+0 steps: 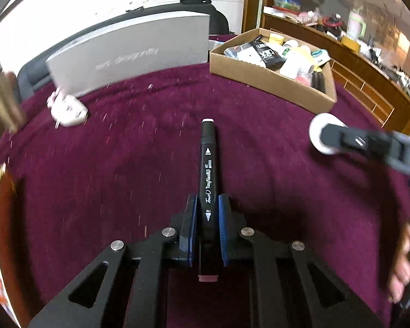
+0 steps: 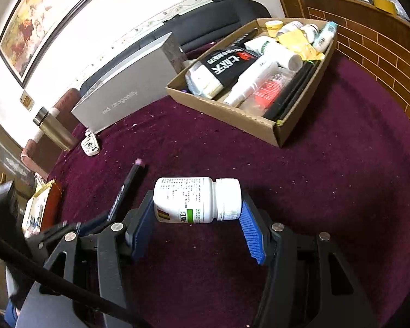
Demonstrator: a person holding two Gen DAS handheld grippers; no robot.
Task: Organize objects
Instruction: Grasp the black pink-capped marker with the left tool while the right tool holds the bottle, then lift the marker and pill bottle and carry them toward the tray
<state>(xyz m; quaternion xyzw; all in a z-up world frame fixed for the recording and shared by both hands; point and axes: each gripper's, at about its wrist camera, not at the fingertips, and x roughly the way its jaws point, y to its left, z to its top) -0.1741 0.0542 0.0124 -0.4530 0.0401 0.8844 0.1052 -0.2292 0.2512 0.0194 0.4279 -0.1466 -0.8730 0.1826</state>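
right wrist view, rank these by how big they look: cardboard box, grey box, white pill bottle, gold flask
1. cardboard box
2. grey box, close behind it; both sit farther back
3. white pill bottle, held in the right hand-held gripper, so nearness to the camera inflates it
4. gold flask, smallest, at the table's far edge

Black marker [image 1: 208, 175] with white lettering, white bottle [image 2: 196, 200], maroon cloth [image 1: 123, 164], blue-padded fingers [image 2: 250, 232]
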